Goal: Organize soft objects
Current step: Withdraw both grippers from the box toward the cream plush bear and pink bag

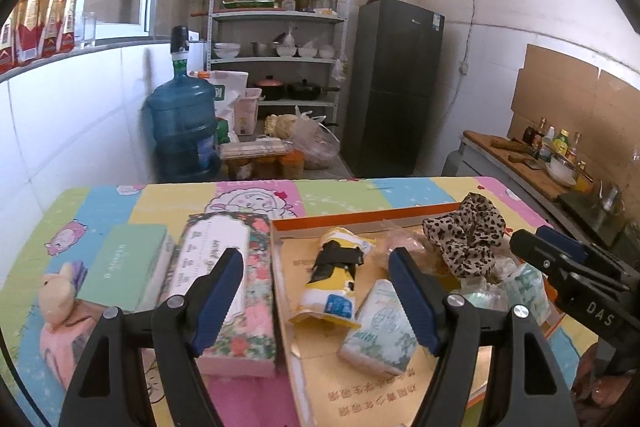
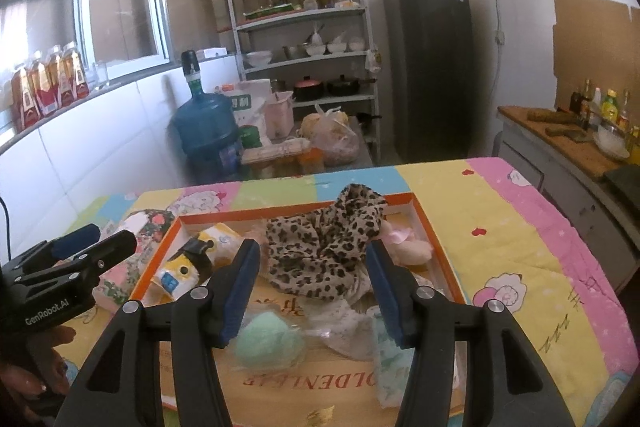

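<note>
Both claws spread, pinching nothing: left gripper [image 1: 316, 303] above tissue pack [image 1: 380, 327] at lower centre, right gripper [image 2: 312, 291] before leopard scarf [image 2: 324, 251] mid-frame in orange tray [image 2: 440, 251]; grab 1 item, pinch its bulk.

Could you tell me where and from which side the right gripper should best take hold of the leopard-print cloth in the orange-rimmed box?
Probably by the raised bunched fold at the top of the leopard-print cloth, coming down from above. It lies crumpled in a heap in the orange-rimmed box, so the hump gives the pads something to pinch, while its edges lie flat over other soft items. The right gripper is open and holds nothing.
</note>
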